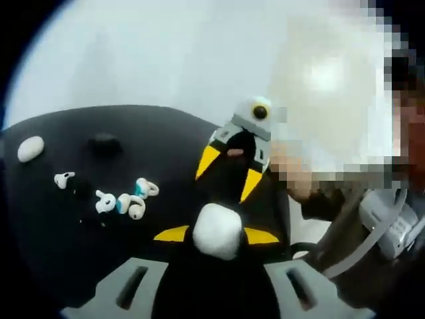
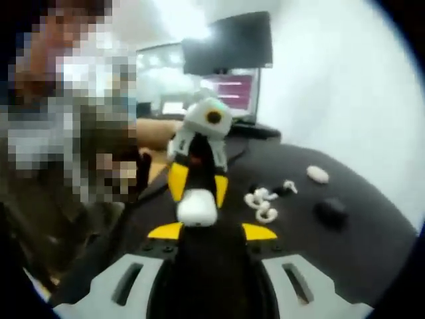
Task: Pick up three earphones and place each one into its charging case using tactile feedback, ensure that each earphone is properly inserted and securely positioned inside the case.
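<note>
My left gripper [image 1: 217, 234] is shut on a white charging case [image 1: 216, 229], held above the black table [image 1: 60, 252]. My right gripper [image 1: 229, 171] faces it from just beyond, yellow-tipped jaws apart, nothing visible between them. In the right gripper view the same case [image 2: 197, 207] sits at the left gripper's [image 2: 198, 186] tips, just past my right gripper [image 2: 212, 231]. Several white earphones [image 1: 126, 199] lie loose on the table to the left, one more earphone [image 1: 64, 179] apart from them. They appear as an earphone cluster [image 2: 262, 203] in the right gripper view.
A second white case [image 1: 30, 149] and a black case [image 1: 104, 143] rest on the table's far side, seen also as white case [image 2: 317, 174] and black case [image 2: 330, 209]. A person stands close by. A monitor [image 2: 229, 43] stands behind the table.
</note>
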A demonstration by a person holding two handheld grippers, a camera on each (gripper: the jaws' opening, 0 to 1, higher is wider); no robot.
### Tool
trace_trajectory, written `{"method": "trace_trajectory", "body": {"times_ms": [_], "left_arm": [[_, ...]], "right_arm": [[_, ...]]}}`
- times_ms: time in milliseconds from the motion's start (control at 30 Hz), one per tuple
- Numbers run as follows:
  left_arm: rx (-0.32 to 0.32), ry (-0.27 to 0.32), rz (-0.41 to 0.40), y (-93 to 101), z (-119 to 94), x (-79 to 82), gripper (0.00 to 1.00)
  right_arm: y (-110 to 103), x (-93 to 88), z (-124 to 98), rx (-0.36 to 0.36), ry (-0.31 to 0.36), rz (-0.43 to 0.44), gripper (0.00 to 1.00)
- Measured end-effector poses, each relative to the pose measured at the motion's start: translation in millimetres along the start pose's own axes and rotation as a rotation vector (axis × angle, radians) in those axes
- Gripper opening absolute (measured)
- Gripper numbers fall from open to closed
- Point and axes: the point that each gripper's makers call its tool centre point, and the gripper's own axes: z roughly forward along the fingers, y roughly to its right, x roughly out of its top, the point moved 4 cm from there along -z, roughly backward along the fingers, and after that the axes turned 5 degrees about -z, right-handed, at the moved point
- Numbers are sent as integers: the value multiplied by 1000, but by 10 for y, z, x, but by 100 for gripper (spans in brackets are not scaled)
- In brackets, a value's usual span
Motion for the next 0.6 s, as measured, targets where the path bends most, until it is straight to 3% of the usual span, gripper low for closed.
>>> {"method": "trace_trajectory", "body": {"times_ms": [33, 167, 233, 300, 400, 467, 533, 567, 600], "left_arm": [[17, -1, 26, 4, -3, 2, 27], [116, 48, 275, 61, -36, 21, 27], [153, 75, 406, 91, -45, 26, 27], [194, 96, 479, 90, -55, 25, 27], [200, 109, 490, 86, -62, 19, 27], [207, 113, 526, 81, -67, 38, 27], [219, 109, 565, 79, -62, 46, 27], [232, 108, 596, 65, -63, 57, 27], [230, 110, 607, 72, -55, 56, 27]], "right_arm": [[3, 6, -6, 0, 6, 6, 34], [-8, 65, -25, 17, 52, 57, 34], [-44, 69, -5, 43, 63, 81, 34], [-113, 66, 60, 94, 72, 144, 34], [-193, 28, 195, 164, 61, 312, 33], [-162, 16, 253, 165, 61, 462, 26], [-65, -53, 269, 114, 28, 553, 20], [-80, -17, 275, 138, 46, 595, 20], [-77, -19, 285, 135, 39, 574, 20]]}}
